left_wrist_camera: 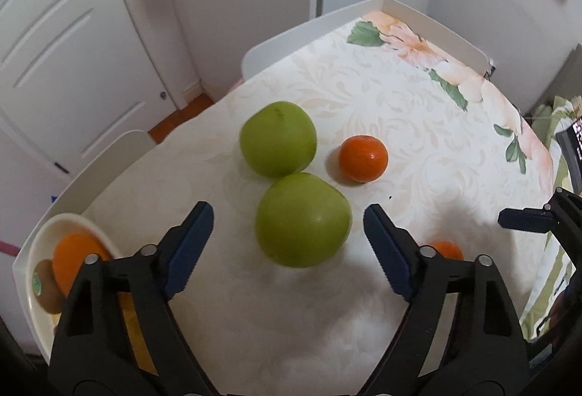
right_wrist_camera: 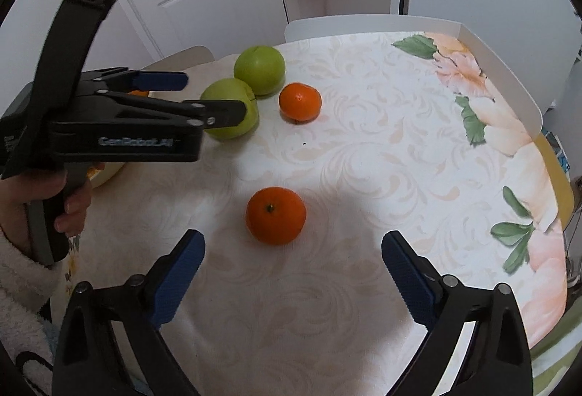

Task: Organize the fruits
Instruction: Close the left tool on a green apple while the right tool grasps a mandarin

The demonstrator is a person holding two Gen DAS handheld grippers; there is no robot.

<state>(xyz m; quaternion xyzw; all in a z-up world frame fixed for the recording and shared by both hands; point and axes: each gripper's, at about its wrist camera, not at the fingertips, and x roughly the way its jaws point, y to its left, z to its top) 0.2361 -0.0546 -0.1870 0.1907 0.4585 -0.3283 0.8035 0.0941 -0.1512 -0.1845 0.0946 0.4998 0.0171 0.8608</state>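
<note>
Two green apples touch each other on the table: a near apple (left_wrist_camera: 303, 219) (right_wrist_camera: 230, 108) and a far apple (left_wrist_camera: 277, 138) (right_wrist_camera: 259, 69). My left gripper (left_wrist_camera: 287, 217) (right_wrist_camera: 214, 95) is open, its jaws on either side of the near apple, not touching it. A tangerine (left_wrist_camera: 363, 158) (right_wrist_camera: 300, 102) lies right of the apples. A second tangerine (right_wrist_camera: 275, 215) (left_wrist_camera: 445, 249) lies just ahead of my right gripper (right_wrist_camera: 293, 246), which is open and empty. A white bowl (left_wrist_camera: 43, 232) at the left holds an orange (left_wrist_camera: 74, 256) and a kiwi (left_wrist_camera: 45, 286).
The table has a floral cloth (right_wrist_camera: 382, 148) and a raised white rim (right_wrist_camera: 509, 79) at the far and right edges. White chairs (left_wrist_camera: 120, 145) and a white door (left_wrist_camera: 65, 43) stand beyond it. The bowl sits at the table's left edge.
</note>
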